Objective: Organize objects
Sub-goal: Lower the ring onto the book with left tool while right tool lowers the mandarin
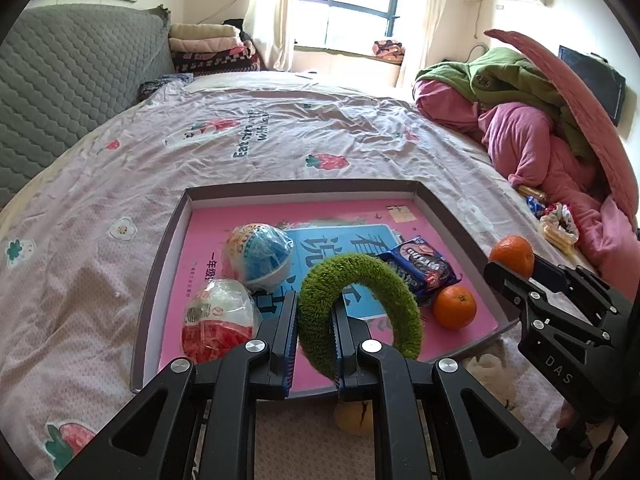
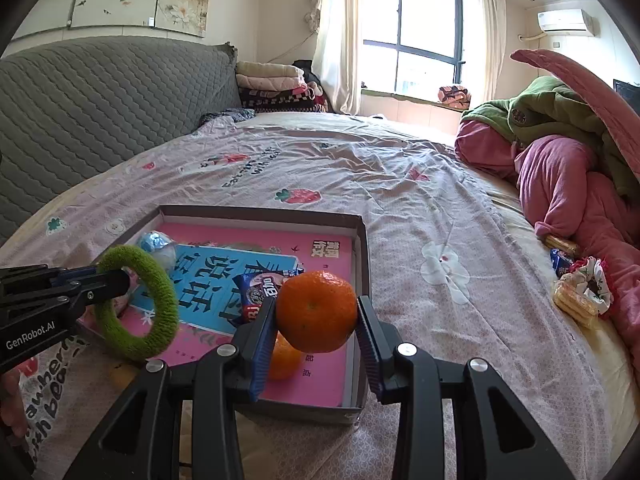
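A shallow grey box (image 1: 160, 280) (image 2: 362, 248) with a pink book in its bottom lies on the bed. My left gripper (image 1: 314, 312) is shut on a fuzzy green ring (image 1: 360, 308) (image 2: 160, 300) and holds it above the box's near side. Above the box's right edge, my right gripper (image 2: 316, 316) (image 1: 508, 272) is shut on an orange (image 2: 317, 311) (image 1: 513, 255). Inside the box lie a second orange (image 1: 455, 306) (image 2: 285, 356), a dark cookie packet (image 1: 420, 266) (image 2: 256, 292), a blue wrapped ball (image 1: 260, 252) (image 2: 158, 242) and a red wrapped ball (image 1: 220, 320).
A pile of pink and green bedding (image 1: 540, 120) (image 2: 568, 152) fills the right side of the bed. Snack packets and a scrunchie (image 1: 558, 226) (image 2: 580, 292) lie beside it. A grey quilted headboard (image 2: 100, 100) stands at the left. A yellowish thing (image 1: 354, 416) sits just before the box.
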`<act>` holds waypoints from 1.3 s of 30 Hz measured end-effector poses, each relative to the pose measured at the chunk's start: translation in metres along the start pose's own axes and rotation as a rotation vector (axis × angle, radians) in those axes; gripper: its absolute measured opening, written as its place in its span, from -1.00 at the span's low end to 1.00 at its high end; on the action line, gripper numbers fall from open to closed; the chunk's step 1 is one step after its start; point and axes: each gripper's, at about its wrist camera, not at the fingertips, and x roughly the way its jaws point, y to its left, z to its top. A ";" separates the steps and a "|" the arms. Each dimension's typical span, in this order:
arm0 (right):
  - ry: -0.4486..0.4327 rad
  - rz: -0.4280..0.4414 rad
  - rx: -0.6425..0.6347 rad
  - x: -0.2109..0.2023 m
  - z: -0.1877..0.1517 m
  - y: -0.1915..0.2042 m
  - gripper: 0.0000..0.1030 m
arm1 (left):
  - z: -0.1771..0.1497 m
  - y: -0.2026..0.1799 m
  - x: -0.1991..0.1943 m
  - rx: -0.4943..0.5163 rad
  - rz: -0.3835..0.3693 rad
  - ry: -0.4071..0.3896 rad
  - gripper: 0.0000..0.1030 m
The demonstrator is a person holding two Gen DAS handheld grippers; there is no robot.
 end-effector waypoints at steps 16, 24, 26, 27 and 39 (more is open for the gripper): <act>0.059 0.003 0.045 0.025 -0.008 -0.013 -0.24 | 0.002 -0.009 0.035 0.006 0.010 0.053 -0.71; 0.066 -0.008 -0.001 0.031 -0.003 0.002 -0.24 | 0.000 -0.007 0.047 0.004 0.031 0.068 -0.71; 0.072 -0.006 -0.010 0.034 -0.001 0.005 -0.24 | -0.001 -0.008 0.049 0.007 0.030 0.073 -0.71; 0.076 -0.007 -0.009 0.036 0.000 0.005 -0.23 | -0.001 -0.008 0.050 0.010 0.029 0.075 -0.71; 0.102 0.026 0.080 0.046 0.000 -0.008 -0.22 | -0.006 -0.007 0.052 0.015 0.029 0.085 -0.65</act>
